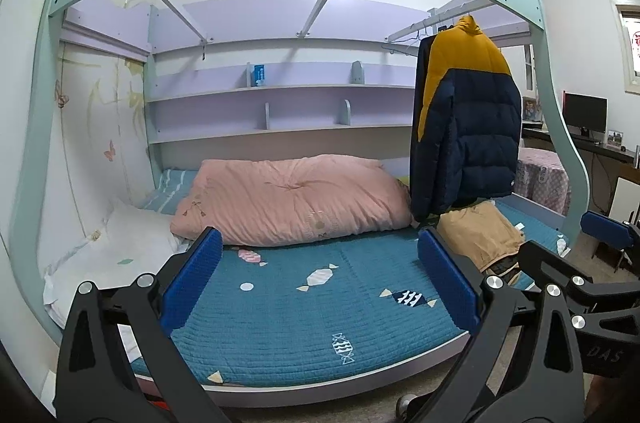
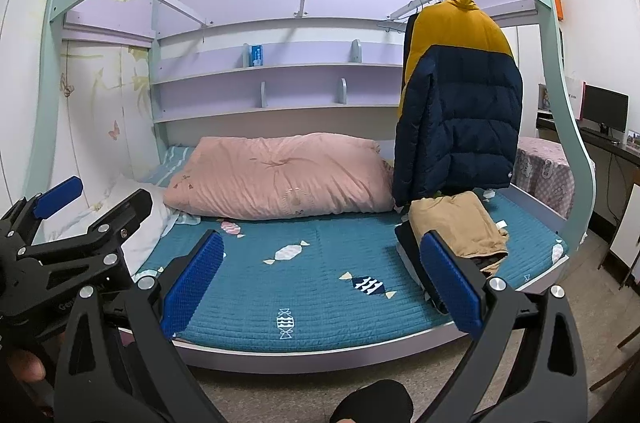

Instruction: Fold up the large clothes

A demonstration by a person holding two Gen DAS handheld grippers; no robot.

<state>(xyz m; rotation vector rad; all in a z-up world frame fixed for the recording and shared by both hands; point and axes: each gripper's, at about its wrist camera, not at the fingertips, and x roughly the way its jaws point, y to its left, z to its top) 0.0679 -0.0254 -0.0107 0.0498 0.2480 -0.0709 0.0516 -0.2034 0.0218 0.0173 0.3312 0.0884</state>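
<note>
A yellow and navy puffer jacket (image 1: 468, 127) (image 2: 460, 111) hangs from a rail under the upper bunk, at the right end of the bed. Below it a folded tan garment (image 1: 480, 235) (image 2: 456, 227) lies on the teal quilted sheet (image 1: 304, 315) (image 2: 304, 287). My left gripper (image 1: 320, 279) (image 2: 100, 201) is open in front of the bed edge, with nothing between its blue pads. My right gripper (image 2: 322, 283) (image 1: 572, 239) is also wide open and empty, to the right of the left one. Both are well short of the jacket.
A pink duvet (image 1: 292, 199) (image 2: 280, 175) lies folded at the back of the bed, a white pillow (image 1: 120, 247) at the left. The pale green bunk frame (image 1: 560, 127) arches over it. A desk with a monitor (image 1: 584, 115) stands to the right. A foot (image 2: 372, 403) shows on the floor.
</note>
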